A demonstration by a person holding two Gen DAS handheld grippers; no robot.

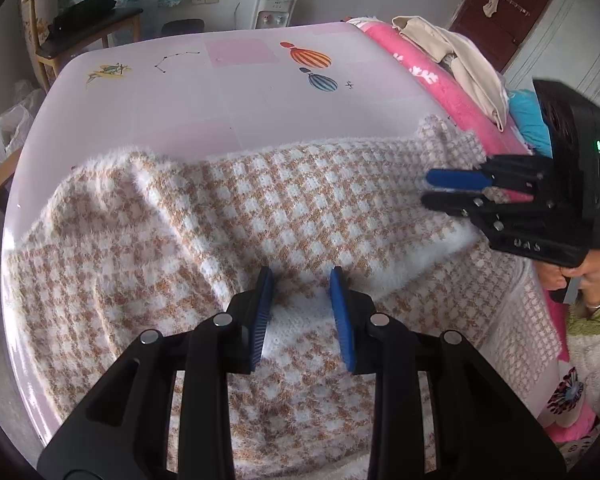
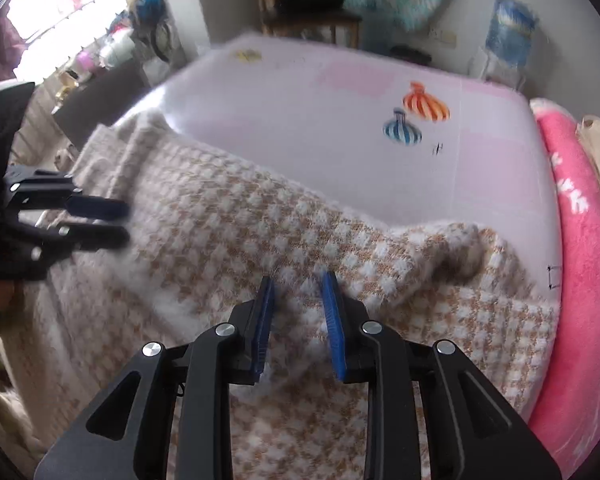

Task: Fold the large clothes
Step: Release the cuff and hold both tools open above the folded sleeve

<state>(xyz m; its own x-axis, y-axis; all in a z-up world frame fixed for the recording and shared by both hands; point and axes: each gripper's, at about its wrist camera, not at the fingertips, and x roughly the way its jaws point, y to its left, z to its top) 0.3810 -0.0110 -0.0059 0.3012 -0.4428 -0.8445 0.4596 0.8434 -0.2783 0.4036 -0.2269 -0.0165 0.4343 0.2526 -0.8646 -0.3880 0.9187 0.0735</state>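
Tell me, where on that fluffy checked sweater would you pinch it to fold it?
Probably the far fuzzy edge of the checked sweater, where it lies on the pink table. That hem is a free, raised ridge, so fingers can slide under it from the bare table side. The left gripper and right gripper hover over the middle, pinching nothing.

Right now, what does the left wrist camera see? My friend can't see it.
A fuzzy tan-and-white checked sweater lies rumpled on a pink table. The left claw hovers over it, slightly open and empty; the right claw reaches in from the right.
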